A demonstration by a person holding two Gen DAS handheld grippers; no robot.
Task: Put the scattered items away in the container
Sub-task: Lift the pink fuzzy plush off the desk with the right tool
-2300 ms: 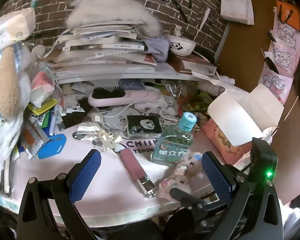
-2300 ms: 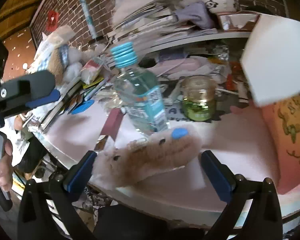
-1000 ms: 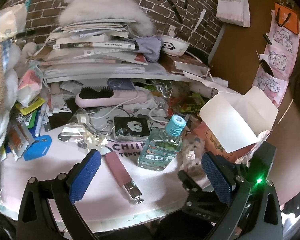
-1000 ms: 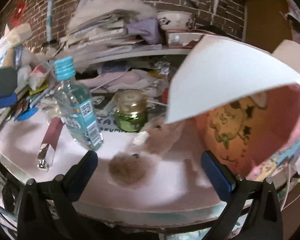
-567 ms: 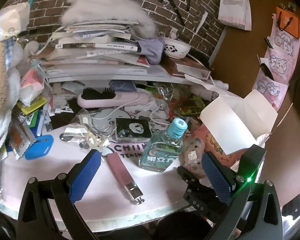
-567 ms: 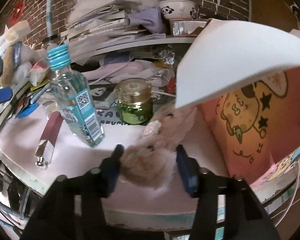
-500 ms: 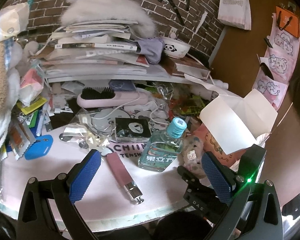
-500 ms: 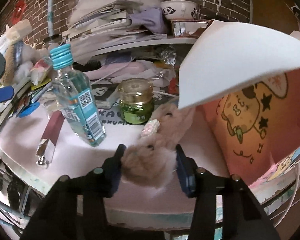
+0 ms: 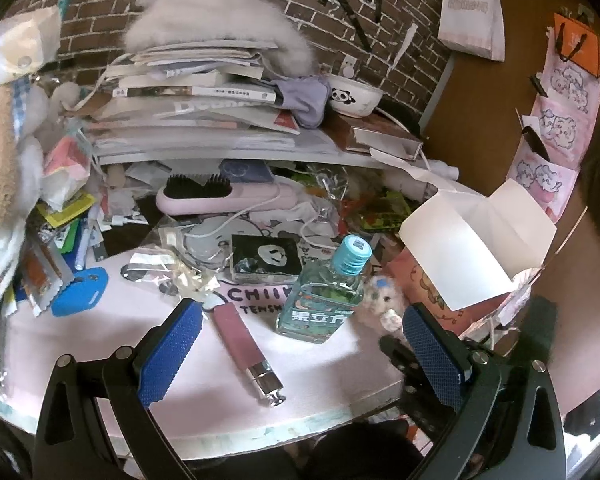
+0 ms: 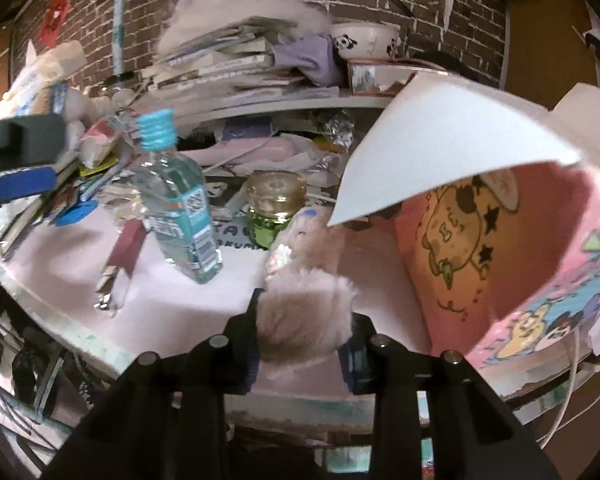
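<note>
My right gripper (image 10: pixel 302 326) is shut on a fluffy beige plush toy (image 10: pixel 306 308), held just above the pink table near its front edge. In the left wrist view the plush toy (image 9: pixel 382 300) shows beside the pink cartoon box (image 9: pixel 476 248), whose white flaps stand open. That box (image 10: pixel 500 240) lies right of the toy in the right wrist view. A clear bottle with a blue cap (image 9: pixel 324 292) and a pink lip-gloss tube (image 9: pixel 244 344) rest on the table. My left gripper (image 9: pixel 300 356) hovers open over the tube and bottle, holding nothing.
A green glass jar (image 10: pixel 274 208) stands behind the plush. A blue tag (image 9: pixel 80 292), a panda case (image 9: pixel 266 258), a pink hairbrush (image 9: pixel 224 196) and cables crowd the back. A shelf (image 9: pixel 236 152) bears stacked books and a panda bowl (image 9: pixel 354 96).
The right gripper has closed on the plush toy, which lay loose between its open fingers before. It lifted the toy slightly toward the box. The left gripper barely shifted.
</note>
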